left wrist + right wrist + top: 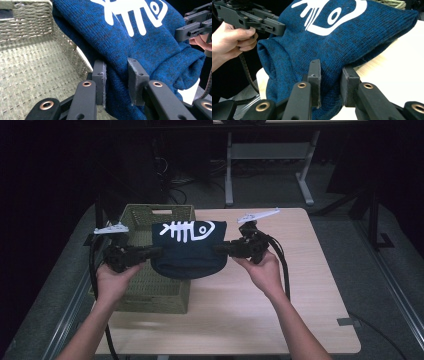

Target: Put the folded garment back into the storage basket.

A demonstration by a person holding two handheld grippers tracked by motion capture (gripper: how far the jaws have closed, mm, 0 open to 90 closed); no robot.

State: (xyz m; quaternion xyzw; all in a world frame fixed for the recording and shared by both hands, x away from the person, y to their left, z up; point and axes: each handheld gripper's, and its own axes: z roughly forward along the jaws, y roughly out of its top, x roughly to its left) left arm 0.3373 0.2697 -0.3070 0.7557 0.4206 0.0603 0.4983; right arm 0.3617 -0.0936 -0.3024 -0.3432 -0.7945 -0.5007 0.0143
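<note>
Pinched a folded blue sweater [189,251] from both sides — left gripper [150,253] and right gripper [223,248] each clamped tight on a thick edge of knit. Held it off the table [260,315], over the near-right corner of the green basket [150,292]. Looked folded already — putting it away apparently left. Couldn't see the sweater's underside.
</note>
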